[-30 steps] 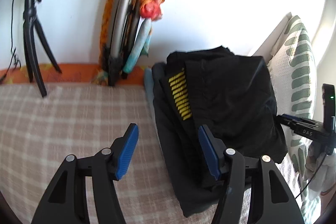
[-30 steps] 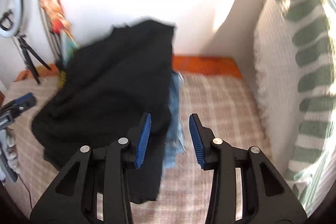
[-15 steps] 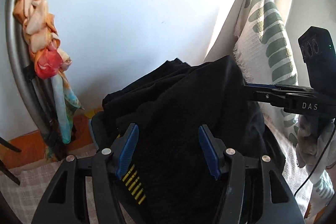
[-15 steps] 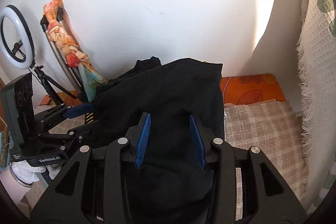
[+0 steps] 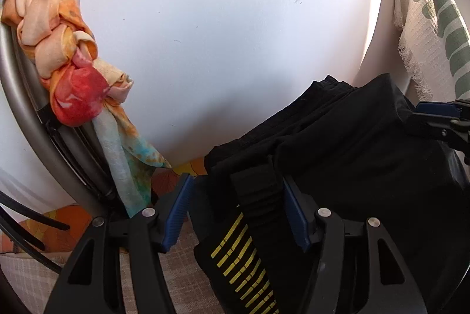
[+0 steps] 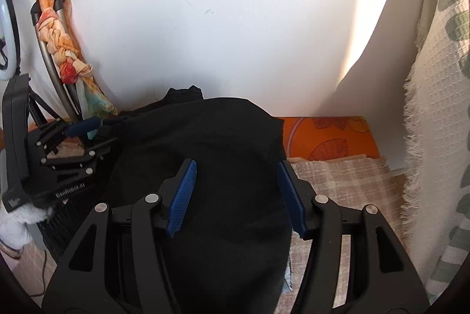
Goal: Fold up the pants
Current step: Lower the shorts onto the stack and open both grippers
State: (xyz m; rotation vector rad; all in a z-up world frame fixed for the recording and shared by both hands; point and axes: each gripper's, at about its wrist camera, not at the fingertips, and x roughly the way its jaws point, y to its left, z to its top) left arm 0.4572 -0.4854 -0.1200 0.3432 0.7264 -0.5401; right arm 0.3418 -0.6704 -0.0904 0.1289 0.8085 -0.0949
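Taking the pants [image 5: 346, 155] as the landmark: they lie in a folded black heap on the checked cover [image 6: 346, 178], close against the white wall [image 5: 223, 28].

Left of the pants in the left wrist view, a knotted orange and red scarf [image 5: 67, 70] hangs on a grey curved frame [image 5: 26, 125] that leans on the wall. An orange flowered sheet [image 5: 67, 228] shows below it, just left of the pants' edge.

The left gripper [image 5: 238, 211] is over the pants' left end. Its jaws stand roughly half open, and a black band with yellow dashes [image 5: 246, 258] lies between the blue pads; the right pad is at the cloth, the left pad stands clear of it, so nothing is pinched.

The right gripper [image 6: 238, 196] is over the pants' right part. Its jaws have just been opening and now stand roughly half open, with black cloth bulging up between the pads and no grip on it. A bit of blue cloth [image 6: 289, 275] peeks from under the pants here.

Right of the pants the flowered sheet shows again by the wall, and farther right hangs a cream fringed throw with green stripes [image 6: 434, 137].
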